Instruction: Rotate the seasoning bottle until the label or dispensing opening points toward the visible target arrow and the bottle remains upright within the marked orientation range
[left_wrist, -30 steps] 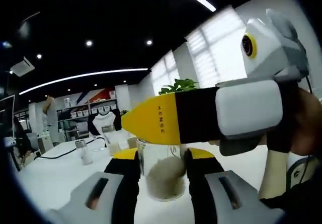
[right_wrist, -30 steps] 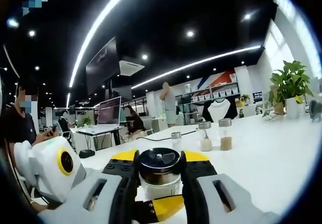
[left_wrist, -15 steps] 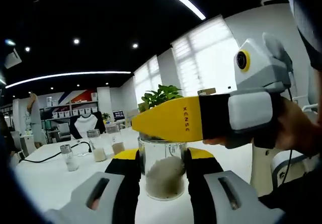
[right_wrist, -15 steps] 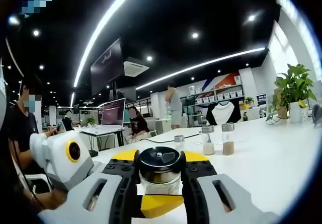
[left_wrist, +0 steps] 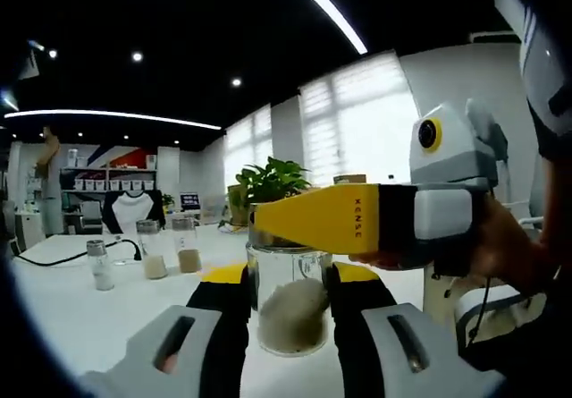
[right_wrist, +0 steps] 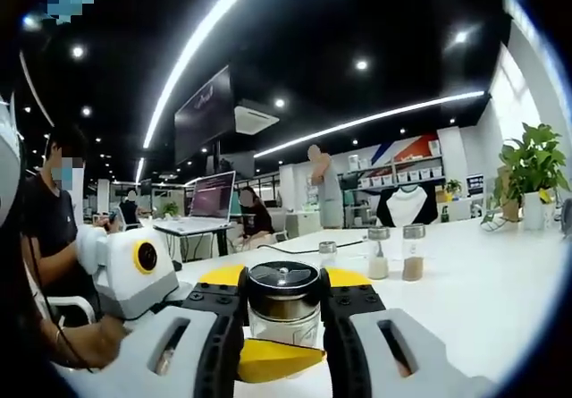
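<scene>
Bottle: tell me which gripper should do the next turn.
Right, probably. The right gripper has its jaws clamped on the cap, where the opening would sit, so twisting there aims it. The left gripper grips the bottle lower down on its glass, suited to keeping it upright.

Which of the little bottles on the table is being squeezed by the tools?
The seasoning bottle with the black lid, between both tools' jaws. The three small bottles stand untouched farther back.
</scene>
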A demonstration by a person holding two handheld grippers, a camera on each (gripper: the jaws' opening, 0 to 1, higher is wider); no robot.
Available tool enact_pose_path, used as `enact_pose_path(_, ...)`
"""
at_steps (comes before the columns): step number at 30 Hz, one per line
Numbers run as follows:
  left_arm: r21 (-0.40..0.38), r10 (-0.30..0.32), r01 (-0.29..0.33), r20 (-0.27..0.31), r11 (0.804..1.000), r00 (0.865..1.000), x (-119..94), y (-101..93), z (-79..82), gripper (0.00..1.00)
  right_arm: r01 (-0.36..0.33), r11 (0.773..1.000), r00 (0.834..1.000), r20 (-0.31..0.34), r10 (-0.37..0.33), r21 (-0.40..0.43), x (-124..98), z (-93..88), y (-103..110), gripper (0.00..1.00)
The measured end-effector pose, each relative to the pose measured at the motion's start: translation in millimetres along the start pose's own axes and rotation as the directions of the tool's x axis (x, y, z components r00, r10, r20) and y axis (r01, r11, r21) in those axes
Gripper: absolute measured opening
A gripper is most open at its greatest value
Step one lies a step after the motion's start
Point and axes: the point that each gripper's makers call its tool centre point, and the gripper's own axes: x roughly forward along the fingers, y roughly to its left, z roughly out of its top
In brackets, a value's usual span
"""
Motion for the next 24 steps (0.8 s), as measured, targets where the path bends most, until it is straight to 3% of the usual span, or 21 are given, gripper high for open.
enact_pose_path(5, -0.069, -0.054, 0.057, 0.047, 0.996, 0.997, -4, -2.4, 3.9, 0.36, -0.045, 0.999, 0.999, 0.016, 0.045, -0.030, -4, 1.9, 10, 0.30)
enact_pose_path(13, -0.045, -0.115, 0.119, 0.071, 0.992, 0.991, -7, -10.4, 10.3, 0.36, -0.111, 0.994, 0.993, 0.031, 0.111, 0.016, -2, 6.9, 9, 0.34)
enact_pose_path(20, -0.025, -0.186, 0.188, 0.067, 0.982, 0.980, -8, -19.6, 12.3, 0.36, -0.171, 0.985, 0.985, 0.009, 0.171, -0.017, -4, 8.7, -1, 0.36)
enact_pose_path(24, -0.025, -0.227, 0.229, 0.076, 0.973, 0.971, -9, -22.3, 13.7, 0.36, -0.210, 0.977, 0.978, 0.000, 0.210, -0.029, -7, 7.3, 15, 0.38)
